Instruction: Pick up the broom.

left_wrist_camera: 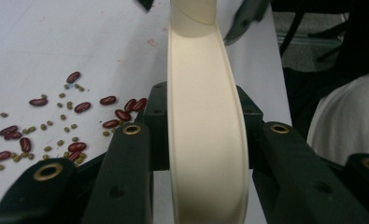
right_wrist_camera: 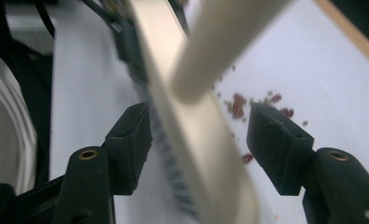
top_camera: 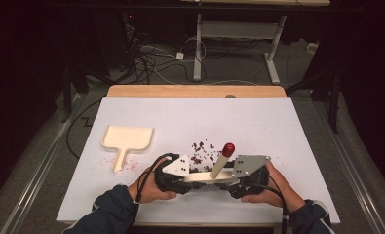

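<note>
We see a cream brush [top_camera: 210, 178] lying across the near middle of the white counter [top_camera: 278, 126], its handle [top_camera: 222, 161] rising toward 1 o'clock and ending in a red cap [top_camera: 228, 148]. The left claw [top_camera: 176, 176] pinches the brush head [left_wrist_camera: 205, 140] from 9 o'clock, its jaws pressed against both long sides. The right claw [right_wrist_camera: 198, 140] stands spread at 3 o'clock, the head passing between its jaws; we cannot tell if either touches it. Bristles [right_wrist_camera: 173, 172] show beneath the head, blurred. Red beans [left_wrist_camera: 79, 107] and small green ones [left_wrist_camera: 63, 130] lie scattered just beyond the brush, toward 12 o'clock. A cream dustpan [top_camera: 126, 139] rests well apart at 10 o'clock.

We judge the brush light and rigid, its smooth plastic somewhat slippery; the bristles are soft and will yield. The flat sides of the head suit a firm pinch; the round handle would likely roll in the jaws.
</note>
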